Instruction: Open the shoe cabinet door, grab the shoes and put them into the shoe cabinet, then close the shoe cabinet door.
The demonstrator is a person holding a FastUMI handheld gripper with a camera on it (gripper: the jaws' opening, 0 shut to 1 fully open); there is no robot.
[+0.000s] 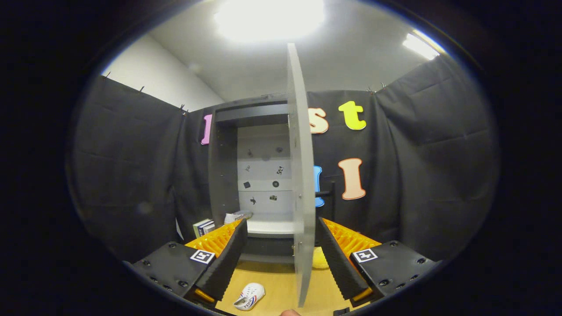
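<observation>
The grey shoe cabinet (224, 166) stands ahead against the booth's wall. Its door (301, 175) is swung out toward me, edge-on, and its free edge reaches down between my fingers. My gripper (278, 245) is open, one finger (226, 259) left of the door and the other nearer it on the right. Neither finger presses on the door. Inside the cabinet, a white shelf (270, 227) shows, with small dark marks on the back panel. A white shoe (249, 296) with red and blue stripes lies on the wooden tabletop (276, 276), low between my fingers, left of the door.
Some books (203, 227) and a crumpled white item (237, 216) sit at the cabinet's lower left. A yellow object (319, 259) lies behind the door near my right finger. Black cloth walls close the booth on both sides.
</observation>
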